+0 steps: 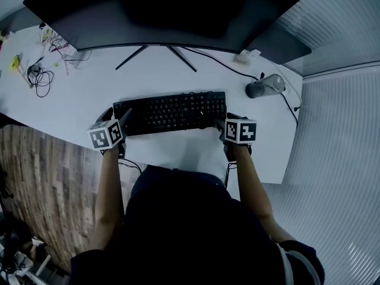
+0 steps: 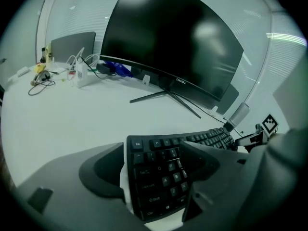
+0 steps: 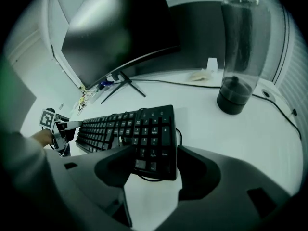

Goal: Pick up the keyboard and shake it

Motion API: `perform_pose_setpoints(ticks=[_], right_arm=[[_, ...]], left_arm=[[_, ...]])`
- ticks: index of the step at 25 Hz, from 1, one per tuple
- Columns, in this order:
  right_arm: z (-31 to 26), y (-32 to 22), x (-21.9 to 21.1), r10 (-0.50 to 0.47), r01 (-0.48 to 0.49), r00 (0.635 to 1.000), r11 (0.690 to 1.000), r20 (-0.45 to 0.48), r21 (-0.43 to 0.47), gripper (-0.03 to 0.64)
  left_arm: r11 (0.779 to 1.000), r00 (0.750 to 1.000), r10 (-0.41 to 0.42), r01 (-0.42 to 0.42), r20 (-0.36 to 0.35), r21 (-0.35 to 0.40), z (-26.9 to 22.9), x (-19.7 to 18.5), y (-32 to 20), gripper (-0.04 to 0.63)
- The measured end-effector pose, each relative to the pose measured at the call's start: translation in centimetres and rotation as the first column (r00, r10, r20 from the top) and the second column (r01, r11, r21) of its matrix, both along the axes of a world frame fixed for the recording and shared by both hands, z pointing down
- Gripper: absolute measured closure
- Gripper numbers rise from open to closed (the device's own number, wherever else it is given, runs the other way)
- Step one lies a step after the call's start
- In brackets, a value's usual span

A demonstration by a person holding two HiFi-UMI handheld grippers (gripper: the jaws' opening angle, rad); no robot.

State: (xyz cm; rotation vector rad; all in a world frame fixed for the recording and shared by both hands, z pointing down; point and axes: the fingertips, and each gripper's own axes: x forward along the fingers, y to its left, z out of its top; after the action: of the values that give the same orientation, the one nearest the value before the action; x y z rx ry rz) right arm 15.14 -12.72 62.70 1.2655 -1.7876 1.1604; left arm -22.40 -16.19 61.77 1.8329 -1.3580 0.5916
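A black keyboard (image 1: 169, 113) lies crosswise on the white desk (image 1: 77, 100) in front of the monitor. My left gripper (image 1: 120, 123) is at its left end; in the left gripper view the keyboard's Esc end (image 2: 159, 177) sits between the jaws of that gripper (image 2: 156, 158), one jaw over the keys, the other against the outer edge. My right gripper (image 1: 224, 125) holds the right end. In the right gripper view the number-pad end (image 3: 151, 129) is clamped by that gripper (image 3: 154, 154). I cannot tell whether the keyboard is off the desk.
A wide curved monitor (image 1: 166, 10) on a splayed stand is just behind the keyboard. A dark bottle (image 1: 266, 86) stands at the right, close to a cable. Loose wires and small items (image 1: 38, 76) lie at the far left. The desk's front edge is under my arms.
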Motion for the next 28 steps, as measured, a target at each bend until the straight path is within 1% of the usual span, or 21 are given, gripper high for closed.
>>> perform_pose_setpoints(ticks=[2,4,5,6,7,8,9,11,12,14,16,18,21,24,26,28], right_arm=[[-2.2,-0.9,-0.1,0.022,-0.021,1.0,0.994,-0.004,0.108,0.344],[-5.2,-2.1,-0.8,0.023,-0.027,1.0,0.969,0.02,0.246,0.345],[-6.8,-2.6,-1.5,0.012,-0.023,0.999,0.949,0.037,0.314,0.36],[-8.5,-3.0,-2.1,0.0,-0.017,0.999,0.926,0.047,0.378,0.433],[-10.3,-3.4,-2.8,-0.012,-0.011,0.999,0.898,0.051,0.439,0.527],[-12.1,-3.7,-3.5,-0.026,-0.005,0.998,0.867,0.056,0.498,0.555],[-14.0,-3.9,-4.2,-0.044,0.002,0.997,0.833,0.063,0.553,0.572],[-17.8,-4.0,-5.6,-0.089,0.023,0.994,0.756,0.068,0.654,0.581],[-19.7,-3.9,-6.1,-0.11,0.039,0.992,0.716,0.057,0.697,0.583],[-23.4,-3.6,-6.9,-0.146,0.071,0.989,0.634,0.029,0.77,0.587],[-27.1,-3.3,-7.4,-0.173,0.085,0.985,0.555,0.014,0.828,0.589],[-30.5,-3.0,-7.5,-0.181,0.086,0.984,0.484,0.004,0.871,0.589],[-35.1,-2.5,-6.9,-0.165,0.08,0.986,0.398,-0.014,0.914,0.589],[-39.1,-2.1,-6.0,-0.148,0.071,0.989,0.335,-0.022,0.94,0.589],[-41.0,-1.7,-5.7,-0.149,0.068,0.989,0.31,-0.022,0.948,0.589],[-42.0,-1.2,-5.5,-0.154,0.067,0.988,0.295,-0.022,0.953,0.589]], left_arm=[[0.998,0.999,0.013,-0.015,0.04,0.065,-1.9,-0.3,0.0,0.255],[0.984,0.997,0.037,-0.048,0.068,0.173,-5.1,0.4,0.0,0.256],[0.969,0.996,0.052,-0.068,0.07,0.237,-7.0,1.2,-0.1,0.256],[0.948,0.995,0.067,-0.085,0.067,0.306,-9.1,2.2,0.0,0.261],[0.923,0.995,0.079,-0.095,0.059,0.374,-11.3,3.2,0.1,0.296],[0.895,0.995,0.087,-0.098,0.047,0.436,-13.4,4.1,0.3,0.396],[0.867,0.995,0.095,-0.099,0.033,0.488,-15.5,5.0,0.5,0.469],[0.821,0.993,0.115,-0.114,0.034,0.559,-19.1,6.8,1.1,0.53],[0.805,0.992,0.115,-0.125,0.054,0.58,-20.6,7.4,1.4,0.546],[0.779,0.991,0.092,-0.133,0.099,0.612,-23.3,8.4,1.9,0.565],[0.747,0.991,0.064,-0.123,0.114,0.653,-26.1,9.2,2.4,0.571],[0.706,0.992,0.043,-0.116,0.122,0.699,-29.2,10.0,2.8,0.572],[0.652,0.989,0.018,-0.122,0.146,0.749,-33.8,11.3,3.3,0.572],[0.609,0.987,-0.015,-0.117,0.159,0.784,-37.6,12.3,3.6,0.571],[0.587,0.988,-0.036,-0.101,0.151,0.803,-39.4,12.7,3.9,0.572],[0.568,0.988,-0.05,-0.09,0.144,0.818,-40.6,13.2,4.2,0.571]])
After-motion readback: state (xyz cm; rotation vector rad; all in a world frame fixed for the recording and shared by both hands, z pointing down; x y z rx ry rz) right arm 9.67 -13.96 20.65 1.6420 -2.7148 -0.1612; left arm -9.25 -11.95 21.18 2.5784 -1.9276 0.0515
